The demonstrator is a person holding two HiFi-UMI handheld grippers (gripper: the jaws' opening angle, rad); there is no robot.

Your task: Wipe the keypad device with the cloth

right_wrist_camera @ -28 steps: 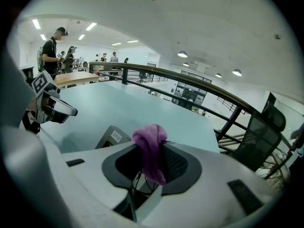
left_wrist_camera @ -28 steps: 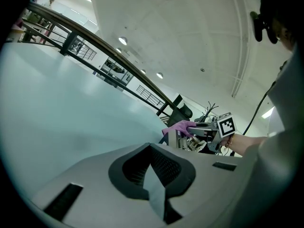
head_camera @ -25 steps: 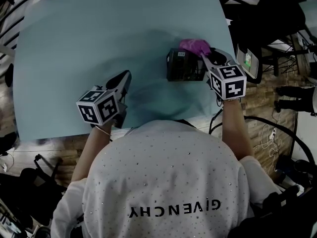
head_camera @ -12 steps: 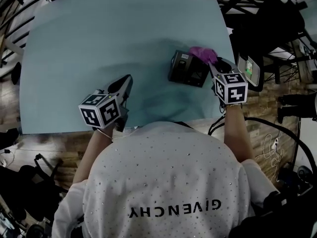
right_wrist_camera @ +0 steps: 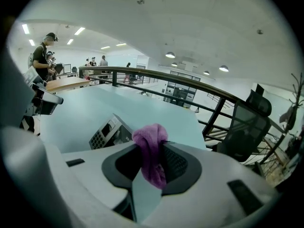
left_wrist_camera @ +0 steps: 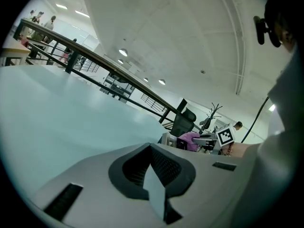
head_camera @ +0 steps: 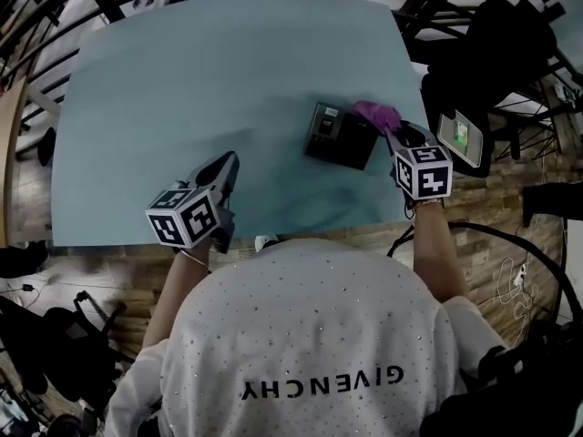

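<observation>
The black keypad device (head_camera: 339, 136) lies on the pale blue table (head_camera: 200, 71) at its right side; it also shows as a grey keypad (right_wrist_camera: 108, 133) in the right gripper view. A purple cloth (head_camera: 376, 114) (right_wrist_camera: 152, 151) is pinched in my right gripper (head_camera: 390, 127), which is shut on it just right of the device's far corner. My left gripper (head_camera: 225, 167) hovers near the table's front edge, well left of the device, jaws together with nothing between them (left_wrist_camera: 154, 182). The cloth (left_wrist_camera: 190, 139) and the device show far off in the left gripper view.
A black office chair (head_camera: 496, 53) and a small screen (head_camera: 460, 135) stand right of the table. Railings and a wooden floor (head_camera: 483, 208) surround it. Cables lie on the floor at right. People stand far off in the right gripper view.
The right gripper with the cloth has shifted slightly along the device's far right corner. The device has turned a little. The left gripper stays put.
</observation>
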